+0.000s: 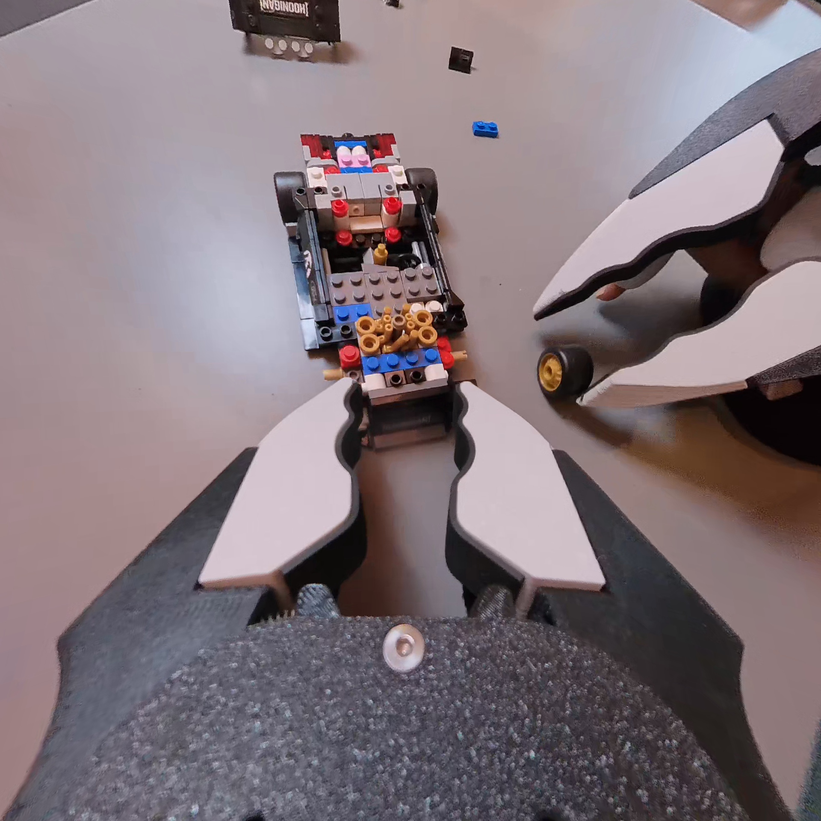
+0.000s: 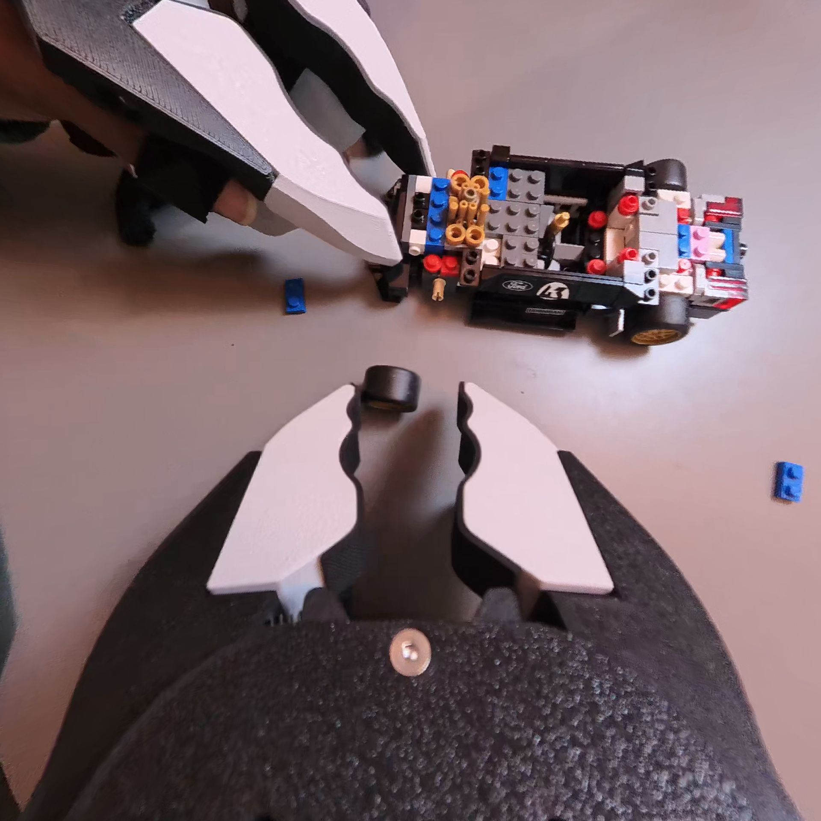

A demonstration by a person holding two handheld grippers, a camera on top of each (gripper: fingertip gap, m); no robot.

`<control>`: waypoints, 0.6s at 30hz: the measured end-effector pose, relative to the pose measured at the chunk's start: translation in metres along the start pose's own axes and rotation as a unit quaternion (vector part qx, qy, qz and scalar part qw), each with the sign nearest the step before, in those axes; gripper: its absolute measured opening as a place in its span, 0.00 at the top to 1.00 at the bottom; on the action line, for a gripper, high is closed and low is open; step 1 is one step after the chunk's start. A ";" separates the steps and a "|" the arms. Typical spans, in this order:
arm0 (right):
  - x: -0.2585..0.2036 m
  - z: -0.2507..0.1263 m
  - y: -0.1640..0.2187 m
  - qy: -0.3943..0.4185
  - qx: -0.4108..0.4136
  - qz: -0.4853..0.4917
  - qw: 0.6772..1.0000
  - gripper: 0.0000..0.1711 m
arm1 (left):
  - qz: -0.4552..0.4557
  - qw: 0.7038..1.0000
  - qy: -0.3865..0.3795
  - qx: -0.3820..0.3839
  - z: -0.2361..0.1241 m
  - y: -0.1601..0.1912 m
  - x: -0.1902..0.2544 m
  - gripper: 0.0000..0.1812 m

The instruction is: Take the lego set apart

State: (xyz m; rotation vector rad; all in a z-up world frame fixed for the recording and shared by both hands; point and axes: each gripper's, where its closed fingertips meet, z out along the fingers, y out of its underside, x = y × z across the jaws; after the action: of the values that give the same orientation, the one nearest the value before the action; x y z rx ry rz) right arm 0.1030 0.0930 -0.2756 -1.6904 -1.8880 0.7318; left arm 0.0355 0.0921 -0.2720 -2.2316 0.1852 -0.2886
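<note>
A partly stripped lego car point(image 1: 377, 284) stands on the grey table, with its studs, a gold engine cluster and two black rear wheels showing. My left gripper point(image 1: 404, 386) is shut on the car's near end, one finger on each side of the black nose piece. In the right wrist view the left gripper point(image 2: 411, 213) clasps the left end of the car point(image 2: 515, 209). A loose black wheel with a gold hub point(image 1: 564, 371) lies on the table. My right gripper point(image 2: 406, 385) is open, and the wheel point(image 2: 391, 388) lies between its fingertips, against the left one. The right gripper also shows in the left wrist view point(image 1: 559, 355).
A loose blue plate point(image 1: 485, 129) lies right of the car, also in the right wrist view point(image 2: 790, 488). Another blue plate point(image 2: 294, 296) lies near the left gripper. A small black piece point(image 1: 460, 59) and a black panel point(image 1: 284, 22) lie beyond the car. A person's hand point(image 2: 231, 204) holds the left gripper. From either gripper's tips it is about 5 centimetres to the blue plate point(image 2: 294, 296).
</note>
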 end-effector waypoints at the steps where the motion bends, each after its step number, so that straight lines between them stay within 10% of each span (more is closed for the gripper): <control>1: -0.001 -0.001 -0.002 -0.008 0.006 0.003 1.000 0.74 | -0.002 1.000 0.004 0.002 -0.001 0.000 0.001 0.77; 12: 0.067 -0.034 -0.027 0.024 0.067 0.016 0.997 0.71 | -0.018 0.999 0.011 0.048 -0.037 -0.014 -0.012 0.72; 18: 0.100 0.007 -0.024 0.004 0.026 0.044 0.999 0.78 | 0.038 0.998 0.041 -0.007 -0.011 -0.045 -0.007 0.72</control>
State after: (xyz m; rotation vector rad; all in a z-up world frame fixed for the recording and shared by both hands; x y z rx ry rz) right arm 0.0705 0.1903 -0.2634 -1.7494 -1.7841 0.8003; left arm 0.0269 0.1136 -0.2306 -2.2222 0.3162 -0.3397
